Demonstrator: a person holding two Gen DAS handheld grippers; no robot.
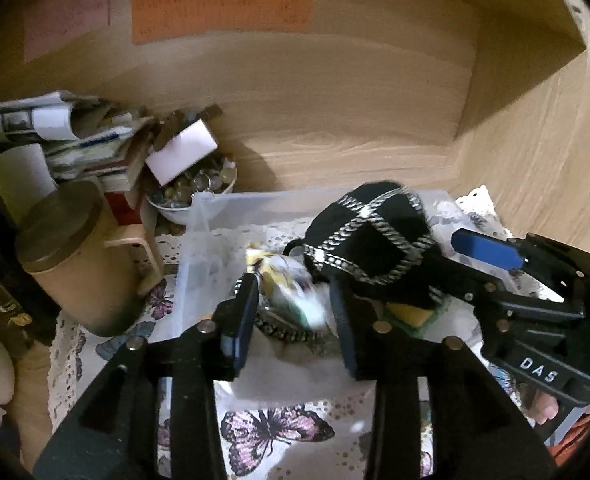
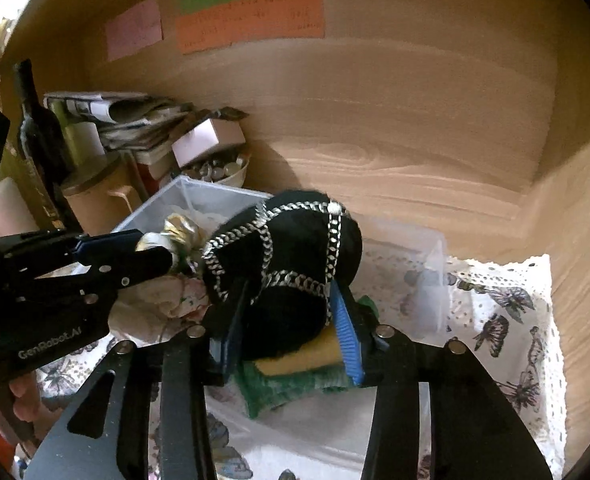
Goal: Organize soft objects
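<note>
A clear plastic bin stands on a butterfly-print cloth. My right gripper is shut on a black soft item with silver chain trim, held over the bin above a yellow and green folded cloth. My left gripper is closed around a gold and white shiny soft bundle inside the bin. A white floral cloth lies below it.
A tan lidded mug, a stack of papers, a white bowl of glass pebbles and a dark bottle crowd the left. Wooden walls enclose the back and right. Coloured notes hang on the back wall.
</note>
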